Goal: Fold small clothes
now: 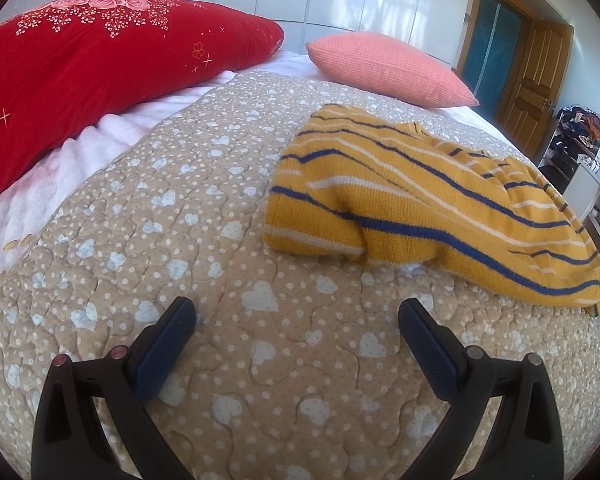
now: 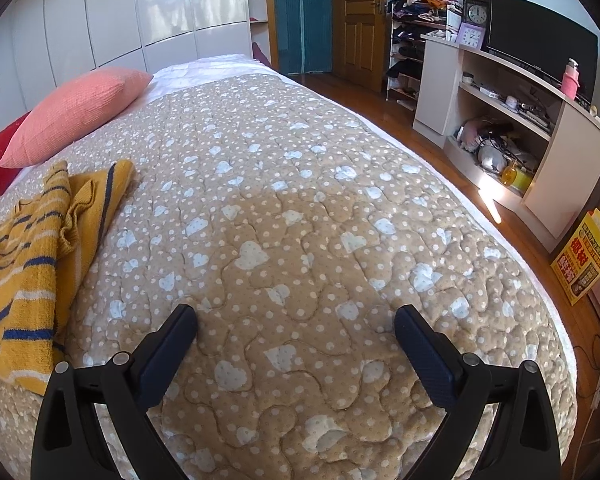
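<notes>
A small yellow knit sweater (image 1: pixel 428 204) with blue and white stripes lies folded over on the beige heart-print quilt (image 1: pixel 220 240). In the left wrist view it is ahead and to the right of my left gripper (image 1: pixel 296 312), which is open and empty above the quilt. In the right wrist view the sweater (image 2: pixel 24 264) lies at the far left, and my right gripper (image 2: pixel 296 316) is open and empty over bare quilt (image 2: pixel 300 200), to the right of the sweater.
A large red pillow (image 1: pixel 100 76) and a pink pillow (image 1: pixel 388 68) lie at the head of the bed. White wardrobes stand behind. A TV stand (image 2: pixel 512 112) with a TV, clocks and clutter stands right of the bed, across a wood floor.
</notes>
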Demonstrator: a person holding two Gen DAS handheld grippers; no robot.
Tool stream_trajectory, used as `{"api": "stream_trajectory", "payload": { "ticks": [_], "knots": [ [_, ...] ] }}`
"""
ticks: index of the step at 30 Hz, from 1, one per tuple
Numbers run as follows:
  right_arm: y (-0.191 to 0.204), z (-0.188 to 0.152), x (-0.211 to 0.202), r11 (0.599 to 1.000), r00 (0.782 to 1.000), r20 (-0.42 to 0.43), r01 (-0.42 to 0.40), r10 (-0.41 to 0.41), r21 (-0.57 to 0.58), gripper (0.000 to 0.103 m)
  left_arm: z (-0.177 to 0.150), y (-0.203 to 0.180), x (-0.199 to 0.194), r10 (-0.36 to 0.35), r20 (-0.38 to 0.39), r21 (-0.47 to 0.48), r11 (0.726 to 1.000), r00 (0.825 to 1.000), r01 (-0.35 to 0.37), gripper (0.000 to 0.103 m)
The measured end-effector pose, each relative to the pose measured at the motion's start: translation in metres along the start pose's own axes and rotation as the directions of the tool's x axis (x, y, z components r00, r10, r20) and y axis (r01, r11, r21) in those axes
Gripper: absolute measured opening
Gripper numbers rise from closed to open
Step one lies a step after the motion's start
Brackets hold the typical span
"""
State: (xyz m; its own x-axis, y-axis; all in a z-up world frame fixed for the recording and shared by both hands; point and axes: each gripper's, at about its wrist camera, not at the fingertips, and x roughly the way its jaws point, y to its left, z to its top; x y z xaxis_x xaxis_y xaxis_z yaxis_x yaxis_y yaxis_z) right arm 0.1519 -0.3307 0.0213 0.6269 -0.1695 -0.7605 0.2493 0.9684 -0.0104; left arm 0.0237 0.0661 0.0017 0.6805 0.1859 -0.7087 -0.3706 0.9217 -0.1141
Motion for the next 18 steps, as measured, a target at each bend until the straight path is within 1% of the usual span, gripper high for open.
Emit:
{"api": "stream_trajectory", "payload": {
  "ticks": [10,11,12,14,15,16,18],
  "knots": [
    [0.001,0.002,0.001,1.000,1.000,-0.009,-0.009,0.009,0.002,0.101,0.000,0.000,0.000,0.001,0.000,-0.001,1.000,1.000,-0.001,0.101],
    [0.001,0.003,0.000,1.000,1.000,-0.014,-0.014,0.014,0.000,0.100,0.000,0.000,0.000,0.002,-0.001,-0.001,1.000,1.000,-0.002,0.101],
    [0.001,0.004,-0.004,1.000,1.000,-0.014,-0.022,0.022,-0.005,0.092,0.000,0.000,0.001,0.002,-0.002,0.000,1.000,1.000,-0.002,0.101],
    [0.001,0.003,-0.023,0.994,0.994,0.008,-0.109,0.109,-0.012,0.081,0.000,-0.002,0.003,0.002,-0.006,0.002,1.000,1.000,-0.002,0.101],
    [0.002,0.002,-0.032,0.985,0.985,0.012,-0.171,0.171,-0.012,0.081,0.000,-0.004,0.003,0.001,-0.006,0.002,1.000,1.000,-0.001,0.101],
    [0.005,-0.001,-0.041,0.971,0.971,0.009,-0.240,0.241,-0.013,0.080,0.000,-0.003,0.003,0.002,-0.006,0.002,1.000,1.000,-0.002,0.101],
    [0.015,-0.007,-0.052,0.940,0.940,-0.017,-0.341,0.340,-0.027,0.079,0.000,-0.002,0.002,0.004,-0.006,0.004,1.000,1.000,-0.003,0.101]
  ]
}}
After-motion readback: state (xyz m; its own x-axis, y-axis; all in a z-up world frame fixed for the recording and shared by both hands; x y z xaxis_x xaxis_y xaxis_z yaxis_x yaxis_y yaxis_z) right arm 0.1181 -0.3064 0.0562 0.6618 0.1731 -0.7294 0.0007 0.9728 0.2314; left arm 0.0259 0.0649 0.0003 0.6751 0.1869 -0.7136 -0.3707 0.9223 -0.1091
